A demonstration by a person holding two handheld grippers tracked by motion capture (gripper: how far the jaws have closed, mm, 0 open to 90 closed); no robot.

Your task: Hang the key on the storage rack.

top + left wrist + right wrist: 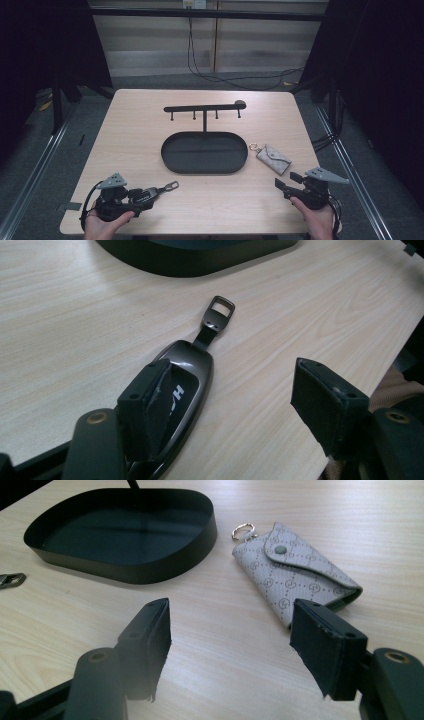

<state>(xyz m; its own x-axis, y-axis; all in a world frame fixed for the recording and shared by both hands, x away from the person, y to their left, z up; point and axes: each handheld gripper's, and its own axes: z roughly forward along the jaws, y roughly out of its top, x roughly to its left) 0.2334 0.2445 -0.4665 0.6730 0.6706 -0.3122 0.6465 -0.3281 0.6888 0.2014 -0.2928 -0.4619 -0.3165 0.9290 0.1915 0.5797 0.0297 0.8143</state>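
While both grippers rest near the counter's [150,125] near edge, the left gripper [230,405] sits by the near left corner with its fingers [145,405] spread apart. A dark car key fob [187,390] lies flat on the counter, its body under and just beside one finger, its metal loop [220,310] pointing away toward the black oval tray [172,160] at the counter's centre; the other finger stands well clear of it, so nothing is clamped. The right gripper [230,650], near the near right corner, also shows a gap between its fingers with nothing in it. A patterned key pouch [295,580] lies just beyond them, beside the tray, apart from both fingers.
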